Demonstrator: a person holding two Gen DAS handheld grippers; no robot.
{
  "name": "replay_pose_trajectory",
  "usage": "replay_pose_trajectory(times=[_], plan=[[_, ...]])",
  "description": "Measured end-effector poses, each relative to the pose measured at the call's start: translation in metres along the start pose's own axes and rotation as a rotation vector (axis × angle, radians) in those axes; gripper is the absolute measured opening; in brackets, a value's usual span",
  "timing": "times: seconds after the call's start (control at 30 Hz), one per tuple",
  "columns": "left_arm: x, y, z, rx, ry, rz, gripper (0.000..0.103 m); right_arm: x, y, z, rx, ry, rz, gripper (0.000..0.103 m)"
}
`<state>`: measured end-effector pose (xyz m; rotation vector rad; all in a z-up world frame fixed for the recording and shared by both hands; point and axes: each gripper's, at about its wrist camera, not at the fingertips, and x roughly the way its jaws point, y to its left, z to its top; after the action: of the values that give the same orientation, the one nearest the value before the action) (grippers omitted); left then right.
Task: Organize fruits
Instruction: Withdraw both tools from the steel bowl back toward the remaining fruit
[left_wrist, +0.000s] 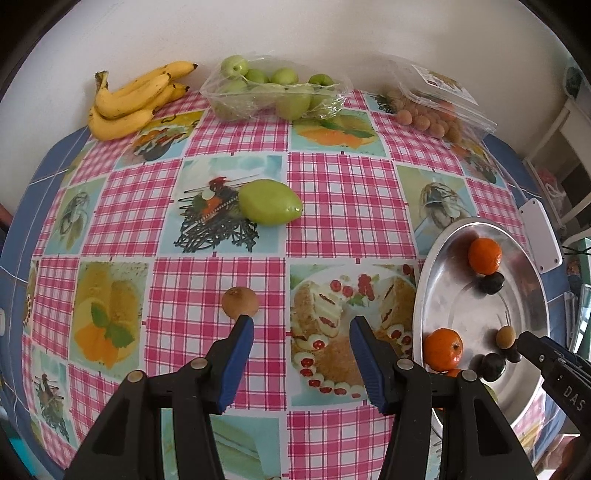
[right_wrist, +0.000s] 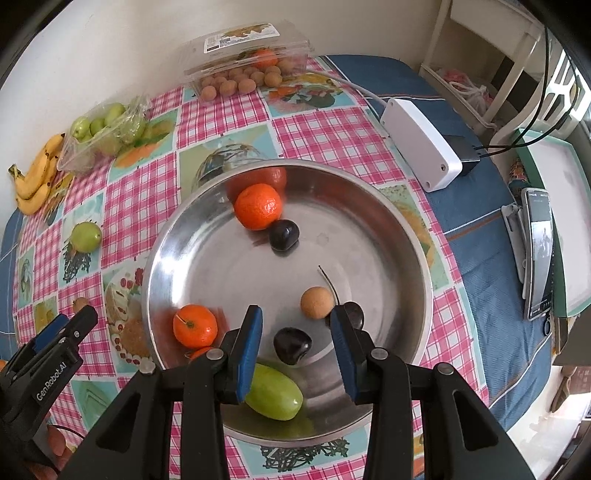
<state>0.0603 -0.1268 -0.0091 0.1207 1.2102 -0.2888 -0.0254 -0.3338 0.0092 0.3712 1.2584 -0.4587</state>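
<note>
Left gripper (left_wrist: 301, 363): jaws spread, nothing between the blue pads, pointing down at the checked tablecloth (left_wrist: 332, 192). The small round brown fruit (left_wrist: 240, 302) lies just past the left fingertip, apparently apart from it, off the gripper's centre line to the left. Being round, it has no long axis to line up with. Farther on lies the pale green pointed fruit (left_wrist: 269, 202). Right gripper (right_wrist: 295, 354): spread and empty, over the steel bowl (right_wrist: 369, 206), well away, so the left is nearer.
</note>
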Motion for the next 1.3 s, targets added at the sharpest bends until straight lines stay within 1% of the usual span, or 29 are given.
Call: replay_pose_trajectory(times=[0.07, 0.1, 0.17, 0.2, 0.23, 0.37, 0.43, 0.47, 0.5, 0.53, 0.57, 0.67, 0.7, 0.83, 0.87, 1.07, 1.3], plan=[[0.001, 0.001, 0.0, -0.003, 0.003, 0.004, 0.066, 0.002, 0.001, 0.0, -0.004, 0.01, -0.004, 0.039], [0.001, 0.002, 0.0, -0.005, 0.004, 0.008, 0.067, 0.003, 0.002, 0.0, -0.005, 0.014, -0.006, 0.039], [0.003, 0.004, 0.0, -0.013, 0.009, 0.018, 0.072, 0.006, 0.003, 0.0, -0.007, 0.022, -0.015, 0.054], [0.004, 0.004, 0.0, -0.015, 0.011, 0.023, 0.074, 0.007, 0.004, 0.001, -0.009, 0.024, -0.019, 0.066], [0.004, 0.005, 0.0, -0.014, 0.012, 0.026, 0.076, 0.008, 0.005, 0.001, -0.012, 0.023, -0.023, 0.068], [0.009, 0.007, 0.0, -0.006, 0.025, 0.062, 0.078, 0.01, 0.005, 0.001, -0.013, 0.037, -0.018, 0.07], [0.01, 0.008, 0.0, -0.008, 0.03, 0.066, 0.08, 0.013, 0.006, 0.0, -0.015, 0.05, -0.023, 0.071], [0.011, 0.009, 0.0, -0.011, 0.032, 0.067, 0.085, 0.014, 0.006, 0.0, -0.014, 0.054, -0.025, 0.071], [0.012, 0.01, 0.0, -0.013, 0.033, 0.068, 0.088, 0.015, 0.006, 0.0, -0.015, 0.059, -0.026, 0.074], [0.012, 0.01, 0.0, -0.013, 0.031, 0.07, 0.092, 0.016, 0.007, 0.0, -0.014, 0.061, -0.026, 0.08], [0.012, 0.01, 0.0, -0.012, 0.028, 0.073, 0.096, 0.016, 0.007, 0.0, -0.014, 0.061, -0.026, 0.082], [0.011, 0.01, 0.0, -0.006, 0.016, 0.078, 0.103, 0.016, 0.007, 0.0, -0.016, 0.059, -0.024, 0.084], [0.011, 0.01, 0.0, -0.003, 0.012, 0.083, 0.103, 0.016, 0.007, 0.0, -0.016, 0.059, -0.023, 0.086], [0.013, 0.012, 0.0, -0.01, 0.007, 0.098, 0.103, 0.017, 0.006, 0.0, -0.011, 0.054, -0.016, 0.1], [0.013, 0.013, 0.0, -0.015, 0.009, 0.097, 0.103, 0.017, 0.006, 0.0, -0.005, 0.053, -0.016, 0.102], [0.013, 0.013, 0.0, -0.012, 0.011, 0.089, 0.103, 0.022, 0.004, -0.002, 0.005, 0.065, -0.028, 0.102], [0.008, 0.017, 0.001, -0.014, 0.004, 0.082, 0.103, 0.023, 0.012, -0.006, -0.025, 0.072, -0.028, 0.102]])
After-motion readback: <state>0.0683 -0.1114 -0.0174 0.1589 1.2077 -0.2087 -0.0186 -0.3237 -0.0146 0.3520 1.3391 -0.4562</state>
